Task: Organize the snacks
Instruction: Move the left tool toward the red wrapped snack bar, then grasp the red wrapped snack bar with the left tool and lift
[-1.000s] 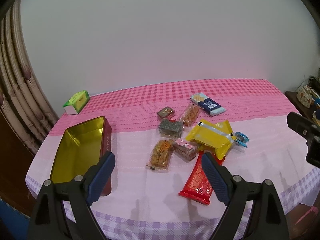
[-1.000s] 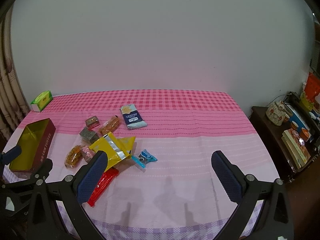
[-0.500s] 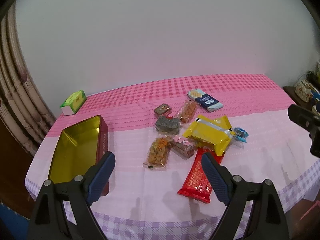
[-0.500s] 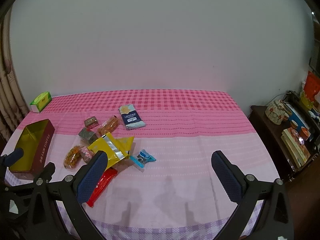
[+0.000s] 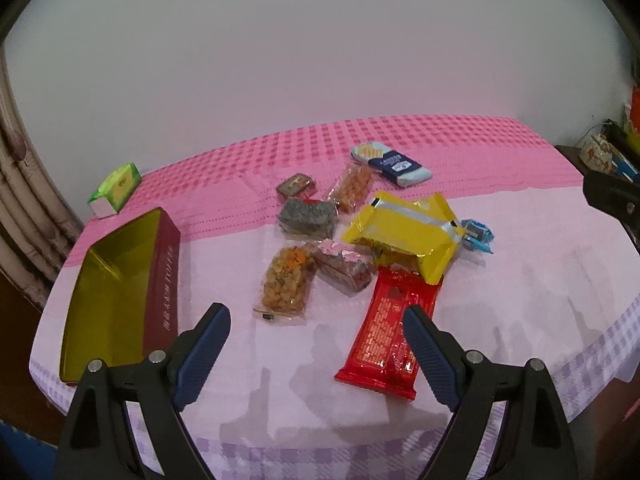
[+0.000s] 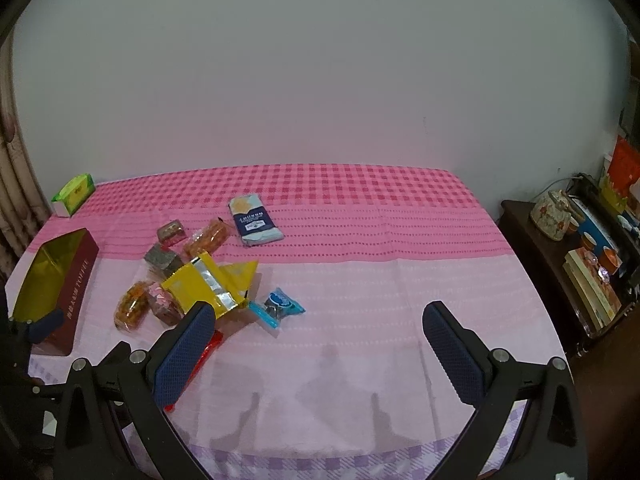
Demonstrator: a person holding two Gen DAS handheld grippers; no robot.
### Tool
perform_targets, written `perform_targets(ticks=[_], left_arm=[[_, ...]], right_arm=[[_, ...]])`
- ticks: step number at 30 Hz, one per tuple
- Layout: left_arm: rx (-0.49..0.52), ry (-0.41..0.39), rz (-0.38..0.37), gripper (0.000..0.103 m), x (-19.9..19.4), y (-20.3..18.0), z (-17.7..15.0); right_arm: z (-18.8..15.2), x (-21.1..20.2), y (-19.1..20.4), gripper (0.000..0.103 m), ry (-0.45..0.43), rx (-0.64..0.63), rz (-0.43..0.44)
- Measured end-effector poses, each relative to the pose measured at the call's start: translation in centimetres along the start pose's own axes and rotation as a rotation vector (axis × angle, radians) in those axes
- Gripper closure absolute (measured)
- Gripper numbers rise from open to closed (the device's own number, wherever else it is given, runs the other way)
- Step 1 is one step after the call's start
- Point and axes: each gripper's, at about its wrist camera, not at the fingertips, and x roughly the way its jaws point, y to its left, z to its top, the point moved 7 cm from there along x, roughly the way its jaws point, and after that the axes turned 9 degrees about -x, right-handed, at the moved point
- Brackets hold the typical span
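Starting out | tin (image 5: 116,292) empty, snacks (image 5: 394,230) loose mid-frame on surface (image 6: 360,280) | left tool (image 5: 316,356), right tool (image 6: 320,354) both spread, holding nothing

We hold both sets of tongs low and forward, each one spread wide with nothing between its fingers. The left tongs (image 5: 316,354) show two blue ribbed pads (image 5: 202,354) angled outward from black arms that splay toward the bottom corners of the left wrist view, with silver pivot bolts on each arm. The right tongs (image 6: 318,354) stand in the same pose, pads tilted apart on black arms. To the left of our right tongs, part of the left tongs' black frame and one blue fingertip (image 6: 48,322) shows; a dark piece of the right tongs (image 5: 610,200) sits to the right of our left tongs.
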Motion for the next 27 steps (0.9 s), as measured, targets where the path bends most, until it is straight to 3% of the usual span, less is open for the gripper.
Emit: perform_targets(ticks=[8,14,18,27], left_arm=[[0.017,0.045,-0.039,0.013,1.8,-0.6,-0.9],[0.082,0.07,-0.154,0.013,3.1,-1.7,-2.0],[0.145,0.087,-0.19,0.013,4.2,-2.7,-2.6],[0.155,0.142,-0.246,0.013,7.0,-3.6,-2.5]], right_arm=[[-0.6,1.1,0.0,0.0,0.028,-0.003,0.001],[-0.9,1.7,0.3,0.0,0.041,-0.006,0.004],[-1.0,2.0,0.5,0.0,0.047,-0.016,0.006],[-1.4,2.7,0.1,0.0,0.067,0.0,0.013]])
